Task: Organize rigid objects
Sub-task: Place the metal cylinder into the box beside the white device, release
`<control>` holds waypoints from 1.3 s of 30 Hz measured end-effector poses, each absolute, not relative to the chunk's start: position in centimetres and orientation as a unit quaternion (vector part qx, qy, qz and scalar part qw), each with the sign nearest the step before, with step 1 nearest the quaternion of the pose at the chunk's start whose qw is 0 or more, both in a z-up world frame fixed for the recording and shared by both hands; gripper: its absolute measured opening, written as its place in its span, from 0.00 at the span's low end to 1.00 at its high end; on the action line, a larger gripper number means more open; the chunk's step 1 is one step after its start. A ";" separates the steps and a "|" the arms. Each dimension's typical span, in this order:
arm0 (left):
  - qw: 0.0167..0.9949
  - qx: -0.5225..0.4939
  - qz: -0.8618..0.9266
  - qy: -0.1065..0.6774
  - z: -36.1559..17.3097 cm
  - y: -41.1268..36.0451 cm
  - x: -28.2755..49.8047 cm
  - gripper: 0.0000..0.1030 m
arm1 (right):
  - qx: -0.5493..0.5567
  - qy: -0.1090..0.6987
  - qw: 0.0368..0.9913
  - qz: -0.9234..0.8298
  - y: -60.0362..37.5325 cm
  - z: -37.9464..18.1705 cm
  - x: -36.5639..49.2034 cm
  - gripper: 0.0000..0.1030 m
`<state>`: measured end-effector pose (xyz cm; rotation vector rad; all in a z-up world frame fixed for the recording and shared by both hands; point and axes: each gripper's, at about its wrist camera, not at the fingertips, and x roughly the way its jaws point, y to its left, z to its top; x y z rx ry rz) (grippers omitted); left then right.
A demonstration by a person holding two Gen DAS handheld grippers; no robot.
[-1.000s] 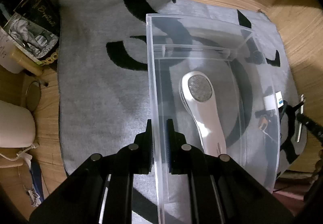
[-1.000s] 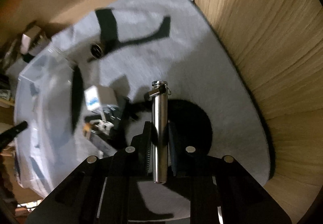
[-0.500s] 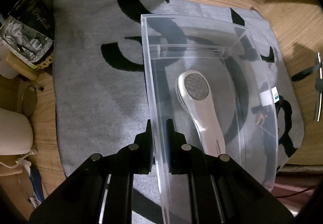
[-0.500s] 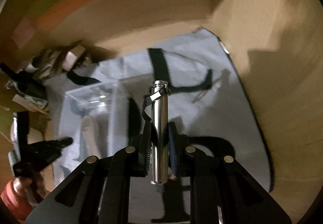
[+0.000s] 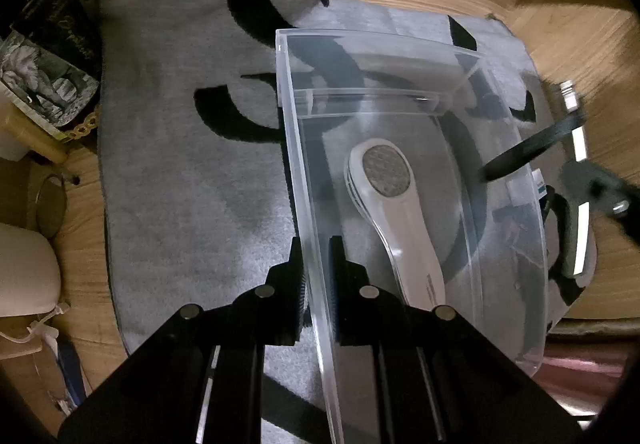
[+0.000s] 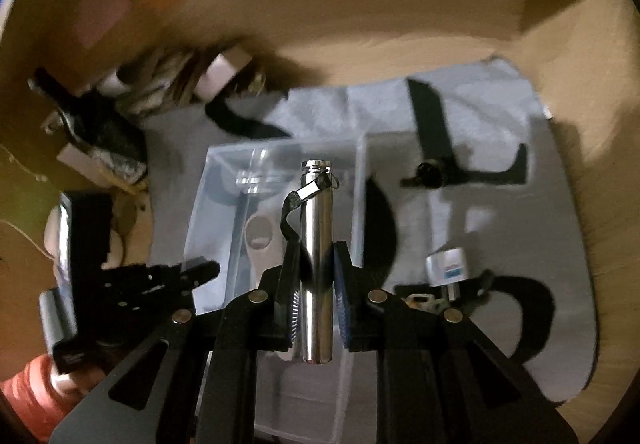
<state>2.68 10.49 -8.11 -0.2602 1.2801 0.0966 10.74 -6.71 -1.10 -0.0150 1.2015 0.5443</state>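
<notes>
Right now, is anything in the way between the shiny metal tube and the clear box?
Nothing visible blocks it. The right gripper holds the metal tube above the open-topped clear box; only a white handheld device lies inside, with bare floor beside it.

Two close, steeply downward wrist views, both over the clear box (image 5: 420, 203) (image 6: 248, 203).

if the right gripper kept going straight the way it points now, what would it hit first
Probably the clear plastic bin: the right gripper, shut on the shiny metal cylinder, points down over its open top, near its right wall. Depth is unclear.
</notes>
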 end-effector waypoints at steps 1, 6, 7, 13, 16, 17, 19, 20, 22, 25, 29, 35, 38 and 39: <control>0.793 -0.120 0.044 0.595 -8.1 10.5 2.7 0.08 | -0.012 0.563 0.786 0.253 -6.3 -1.6 10.7 0.14; 0.793 -0.122 0.038 0.596 -8.1 10.7 2.7 0.08 | -0.036 0.589 0.766 0.257 -4.5 -4.1 10.5 0.14; 0.793 -0.122 0.037 0.595 -8.1 10.7 2.7 0.08 | -0.040 0.592 0.763 0.256 -4.3 -4.5 10.5 0.14; 0.795 -0.115 0.034 0.595 -8.1 10.6 2.7 0.08 | -0.057 0.616 0.745 0.252 -3.2 -6.4 10.3 0.14; 0.795 -0.115 0.033 0.595 -8.1 10.6 2.7 0.08 | -0.068 0.620 0.741 0.249 -2.8 -7.0 10.2 0.14; 0.795 -0.115 0.034 0.595 -8.1 10.6 2.7 0.08 | -0.072 0.623 0.739 0.249 -2.6 -7.2 10.2 0.14; 0.795 -0.113 0.034 0.595 -8.1 10.6 2.7 0.08 | -0.078 0.627 0.735 0.246 -2.4 -7.5 10.3 0.14; 0.795 -0.113 0.034 0.595 -8.1 10.6 2.7 0.08 | -0.079 0.629 0.733 0.246 -2.4 -7.6 10.2 0.15; 0.795 -0.113 0.034 0.595 -8.1 10.5 2.7 0.08 | -0.081 0.628 0.733 0.249 -2.3 -7.5 10.2 0.15; 0.795 -0.112 0.036 0.595 -8.0 10.4 2.7 0.09 | -0.083 0.626 0.734 0.251 -2.2 -7.3 10.0 0.15; 0.794 -0.113 0.037 0.596 -8.0 10.3 2.7 0.09 | -0.076 0.628 0.731 0.255 -2.4 -7.0 10.1 0.15; 0.794 -0.113 0.040 0.596 -8.1 10.2 2.8 0.09 | -0.064 0.610 0.744 0.264 -3.4 -4.9 10.1 0.18; 0.794 -0.114 0.043 0.596 -8.1 10.2 2.8 0.09 | -0.052 0.594 0.758 0.264 -4.6 -3.1 10.4 0.23; 0.794 -0.115 0.044 0.596 -8.1 10.2 2.8 0.09 | -0.049 0.589 0.762 0.263 -4.9 -2.6 10.6 0.24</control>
